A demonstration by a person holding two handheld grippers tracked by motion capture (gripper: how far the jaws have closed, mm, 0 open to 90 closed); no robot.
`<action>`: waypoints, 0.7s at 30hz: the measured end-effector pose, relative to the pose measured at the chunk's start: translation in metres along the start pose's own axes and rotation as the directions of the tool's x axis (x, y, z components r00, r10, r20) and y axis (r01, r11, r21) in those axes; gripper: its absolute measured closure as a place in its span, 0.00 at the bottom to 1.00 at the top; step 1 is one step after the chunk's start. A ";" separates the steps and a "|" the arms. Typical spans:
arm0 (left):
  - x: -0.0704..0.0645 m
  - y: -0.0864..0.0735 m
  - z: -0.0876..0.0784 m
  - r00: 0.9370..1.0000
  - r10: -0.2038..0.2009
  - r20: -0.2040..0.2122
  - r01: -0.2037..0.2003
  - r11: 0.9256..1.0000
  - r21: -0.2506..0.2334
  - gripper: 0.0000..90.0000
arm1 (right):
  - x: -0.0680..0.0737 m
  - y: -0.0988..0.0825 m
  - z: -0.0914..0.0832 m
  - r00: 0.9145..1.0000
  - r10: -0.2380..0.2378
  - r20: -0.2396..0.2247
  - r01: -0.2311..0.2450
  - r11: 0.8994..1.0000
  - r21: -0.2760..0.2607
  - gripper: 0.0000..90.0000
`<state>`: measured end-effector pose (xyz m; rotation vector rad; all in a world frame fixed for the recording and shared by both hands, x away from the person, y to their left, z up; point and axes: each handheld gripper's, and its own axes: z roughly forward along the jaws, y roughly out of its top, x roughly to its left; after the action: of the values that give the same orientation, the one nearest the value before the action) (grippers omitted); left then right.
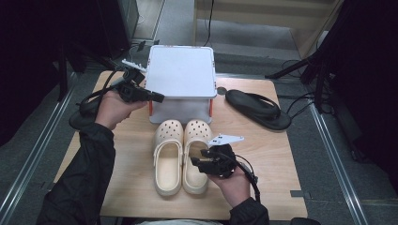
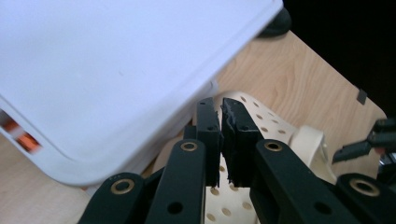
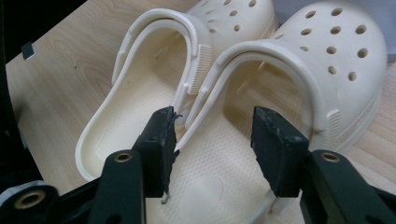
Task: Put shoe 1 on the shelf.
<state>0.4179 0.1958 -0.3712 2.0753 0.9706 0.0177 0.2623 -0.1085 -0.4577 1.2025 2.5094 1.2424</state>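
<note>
Left gripper: held above the left side of the table, at the near left corner of the white box; fingers pressed almost together with nothing between them.
Right gripper: held low over the heel half of the right clog; fingers spread apart, with no pad pressing on anything.
Right gripper, detail: in the right gripper view one finger stands at the clog's inner side wall, where the two clogs meet, and the other stands over its footbed; contact with the wall cannot be confirmed from this angle.
Right clog: cream, perforated toe cap, flat on the table with the toe toward the box and the heel strap lying forward across the opening.
Left clog: same type and same direction, side by side with the right clog and touching it along the inner side.
White box: closed, flat lid, orange latches on the near wall; stands at the far middle of the table, just beyond the clog toes.
Black sandal: lies on the table to the right of the box, well apart from the clogs.
Table: light wood surface carrying every item.
</note>
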 end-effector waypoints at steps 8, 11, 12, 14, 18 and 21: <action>0.016 0.013 0.004 0.999 0.004 -0.054 -0.004 1.000 0.003 0.94 | 0.002 0.000 0.014 0.999 0.026 0.040 -0.026 1.000 0.001 0.49; 0.022 0.011 0.006 0.999 0.006 -0.052 -0.006 1.000 -0.002 0.94 | 0.003 0.001 0.018 0.998 0.057 0.027 -0.057 0.998 -0.004 0.47; 0.022 0.011 0.006 0.999 0.008 -0.052 -0.008 1.000 -0.003 0.94 | 0.004 0.002 0.021 0.998 0.057 0.028 -0.057 0.998 -0.004 0.47; 0.024 0.011 0.008 0.999 0.009 -0.044 -0.009 1.000 -0.006 0.94 | 0.006 0.003 0.026 0.998 0.061 0.032 -0.061 0.998 -0.001 0.45; 0.026 0.010 0.007 0.999 0.011 -0.042 -0.012 1.000 -0.008 0.94 | 0.008 0.003 0.041 0.995 0.101 0.021 -0.101 0.995 0.011 0.42; 0.025 0.010 0.008 0.999 0.017 -0.050 -0.017 1.000 -0.007 0.95 | 0.011 0.003 0.050 0.993 0.113 0.020 -0.114 0.993 0.023 0.41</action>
<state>0.4448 0.2029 -0.3769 2.0854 0.9814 0.0820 0.2765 -0.0683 -0.4863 1.3736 2.4804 1.2221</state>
